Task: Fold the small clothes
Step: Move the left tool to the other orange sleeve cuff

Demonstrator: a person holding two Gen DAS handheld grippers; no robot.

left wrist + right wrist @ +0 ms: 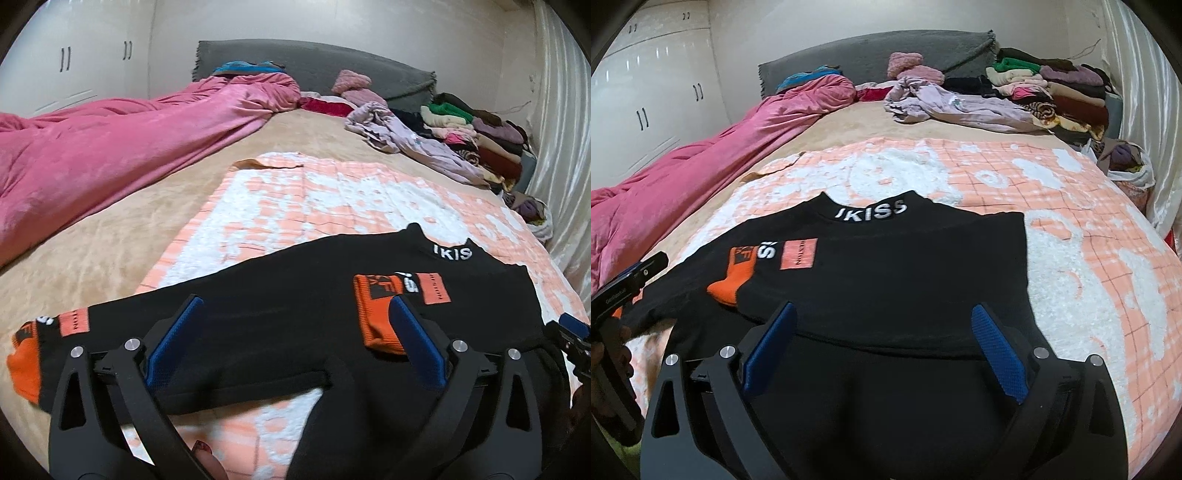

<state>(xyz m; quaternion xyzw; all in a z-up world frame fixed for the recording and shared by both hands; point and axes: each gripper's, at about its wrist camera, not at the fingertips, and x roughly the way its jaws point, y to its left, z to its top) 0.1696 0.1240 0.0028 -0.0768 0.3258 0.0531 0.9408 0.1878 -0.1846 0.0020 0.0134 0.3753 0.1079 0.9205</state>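
A small black top (280, 317) with orange cuffs and white "IKISS" lettering on the collar lies flat on an orange-and-white checked blanket (332, 199). One sleeve is folded across the body, its orange cuff (376, 314) on top; the other sleeve's orange cuff (27, 362) lies out to the left. My left gripper (295, 306) is open above the top's lower part, holding nothing. In the right wrist view the top (886, 273) lies ahead and my right gripper (884, 314) is open over its lower edge, holding nothing. The left gripper's tip shows at the left edge (635, 273).
A pink duvet (110, 147) lies along the bed's left side. A lilac garment (956, 105) and a pile of folded clothes (1052, 92) sit at the far right by the grey headboard (332, 70). A curtain (1145, 110) hangs at the right; white wardrobes (646, 92) stand at the left.
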